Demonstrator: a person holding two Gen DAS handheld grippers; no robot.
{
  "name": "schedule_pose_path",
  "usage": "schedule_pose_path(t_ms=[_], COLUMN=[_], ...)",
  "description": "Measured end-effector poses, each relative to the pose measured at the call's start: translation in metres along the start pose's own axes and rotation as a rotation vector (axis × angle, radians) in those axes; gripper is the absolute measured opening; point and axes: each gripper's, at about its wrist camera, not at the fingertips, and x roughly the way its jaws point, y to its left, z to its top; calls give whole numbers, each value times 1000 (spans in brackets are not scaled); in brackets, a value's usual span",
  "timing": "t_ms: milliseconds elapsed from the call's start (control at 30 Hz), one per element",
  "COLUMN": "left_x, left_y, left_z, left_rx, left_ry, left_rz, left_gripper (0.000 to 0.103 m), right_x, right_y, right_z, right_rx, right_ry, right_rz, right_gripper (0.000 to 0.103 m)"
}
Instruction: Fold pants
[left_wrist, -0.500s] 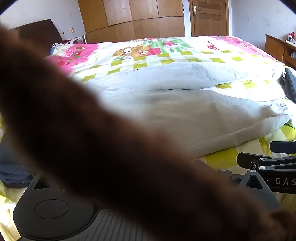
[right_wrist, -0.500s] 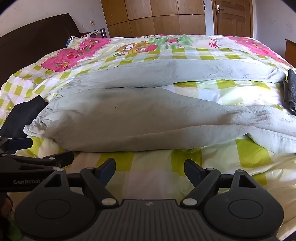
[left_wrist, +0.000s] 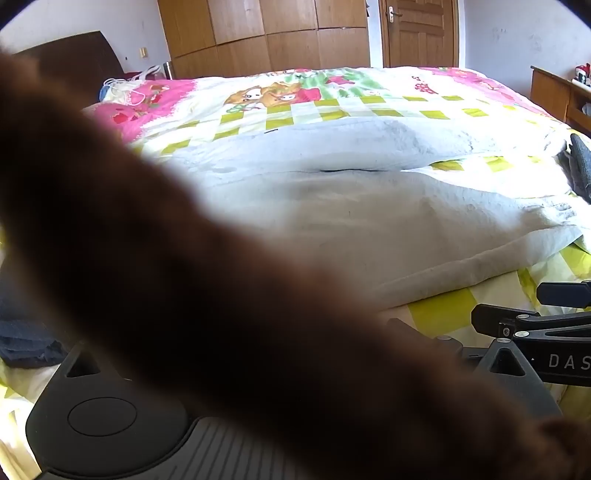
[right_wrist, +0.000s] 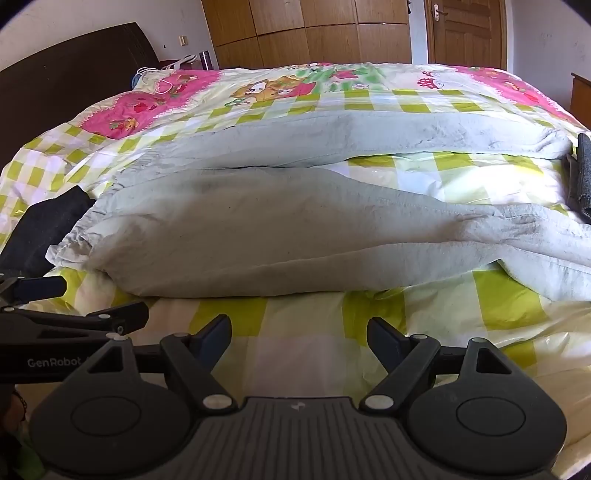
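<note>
Almost nothing has moved since half a second ago: the pants (right_wrist: 258, 229) lie as they did and both tools sit at the near edge of the bed (right_wrist: 306, 332), the views only a shade closer. The bed is the biggest thing, covered in a smooth checked quilt of yellow-green and white with pink cartoon panels. Across it the pale grey-green pants are spread flat, gathered waistband at the left, two legs running right and parting into a narrow V. They look like soft, light, limp cotton with a faintly napped surface; I judge they will sag and crease when lifted, so the waistband corner and a leg hem seem the best places to pinch. The right hand-held gripper (right_wrist: 299, 339) hangs wide open and empty just short of the near leg. The left hand-held gripper (right_wrist: 79, 301) shows from the side there, its fingers apart and holding nothing; a blurred brown shape (left_wrist: 221, 295) covers its own view.
</note>
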Motion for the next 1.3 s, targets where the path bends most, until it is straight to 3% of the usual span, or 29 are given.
schedule_pose_path(t_ms=[1300], left_x=[3], left_y=[-1], left_z=[1], left_rx=[-5], left_ry=[13], left_rz=[-8], left_gripper=[103], right_x=[3], right_y=[-1], right_z=[2], right_rx=[13], right_ry=[21], right_rz=[13], right_gripper=[93])
